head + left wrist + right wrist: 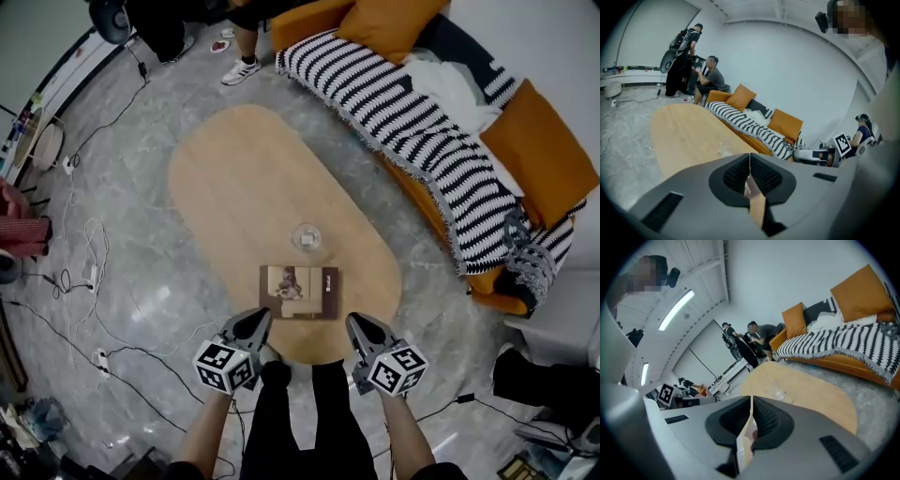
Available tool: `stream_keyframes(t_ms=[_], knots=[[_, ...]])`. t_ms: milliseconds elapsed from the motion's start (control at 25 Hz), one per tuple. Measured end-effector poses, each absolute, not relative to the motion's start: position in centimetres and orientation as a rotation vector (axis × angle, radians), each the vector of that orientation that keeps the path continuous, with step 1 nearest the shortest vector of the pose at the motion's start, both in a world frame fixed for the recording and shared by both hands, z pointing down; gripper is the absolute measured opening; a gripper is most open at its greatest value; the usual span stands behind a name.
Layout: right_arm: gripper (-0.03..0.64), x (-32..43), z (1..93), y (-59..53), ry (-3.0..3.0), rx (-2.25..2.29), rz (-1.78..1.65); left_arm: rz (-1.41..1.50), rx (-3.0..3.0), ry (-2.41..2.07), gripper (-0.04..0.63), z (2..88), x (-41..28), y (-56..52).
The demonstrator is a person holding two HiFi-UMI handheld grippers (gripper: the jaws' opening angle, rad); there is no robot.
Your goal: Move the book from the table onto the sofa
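- The book (pixel 299 292) lies on the table (pixel 234 178), lower centre, not yet grasped.
- The left gripper (pixel 255 322) and right gripper (pixel 361 325) are fully closed and empty.
- Remaining: grasp, then carry to the sofa (pixel 305 23), upper right.

i had both grippers out low in front of the body, side by side and apart, their tips pointing forward and tilted downward. the left gripper (pixel 251 325) sat at the left of the head view, its jaws pressed together into a thin seam, the ribbed pads meeting. the right gripper (pixel 361 327) mirrored it on the other side, jaws likewise closed tip to tip. the left marker cube (pixel 227 366) and the right marker cube (pixel 398 368) sat at the rear of each gripper, just ahead of the wrists. the left forearm (pixel 208 427) and the right forearm (pixel 405 433) were bare, rising from the bottom edge and leaning slightly inward. the legs (pixel 300 412), in black trousers, stood between them.
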State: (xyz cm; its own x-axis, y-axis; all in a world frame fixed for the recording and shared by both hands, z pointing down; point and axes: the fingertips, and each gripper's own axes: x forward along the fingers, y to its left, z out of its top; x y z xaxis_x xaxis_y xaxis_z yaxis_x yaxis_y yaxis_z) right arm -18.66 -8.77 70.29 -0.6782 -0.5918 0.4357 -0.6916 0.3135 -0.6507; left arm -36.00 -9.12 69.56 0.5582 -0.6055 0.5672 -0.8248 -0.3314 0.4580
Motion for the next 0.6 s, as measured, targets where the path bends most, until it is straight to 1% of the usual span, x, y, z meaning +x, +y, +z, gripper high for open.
stream_keyframes(t_ms=[280,360,480,600], knots=[[0.032,-20.0,79.1,-9.8,-2.332,1.139,1.440,0.464,2.007,-1.090,0.018,78.3,-38.2,-10.6],[0.058,-20.4,82.0,-10.1,-2.291,1.126,1.481,0.490,1.985,-1.085,0.025,81.2,-39.0,-10.8],[0.084,-20.9,86.2,-10.6,-2.227,1.126,1.527,0.524,1.932,-1.077,0.080,85.6,-40.5,-10.8],[0.103,-20.8,89.7,-11.0,-2.170,1.141,1.547,0.532,1.873,-1.066,0.103,89.5,-41.6,-10.5]])
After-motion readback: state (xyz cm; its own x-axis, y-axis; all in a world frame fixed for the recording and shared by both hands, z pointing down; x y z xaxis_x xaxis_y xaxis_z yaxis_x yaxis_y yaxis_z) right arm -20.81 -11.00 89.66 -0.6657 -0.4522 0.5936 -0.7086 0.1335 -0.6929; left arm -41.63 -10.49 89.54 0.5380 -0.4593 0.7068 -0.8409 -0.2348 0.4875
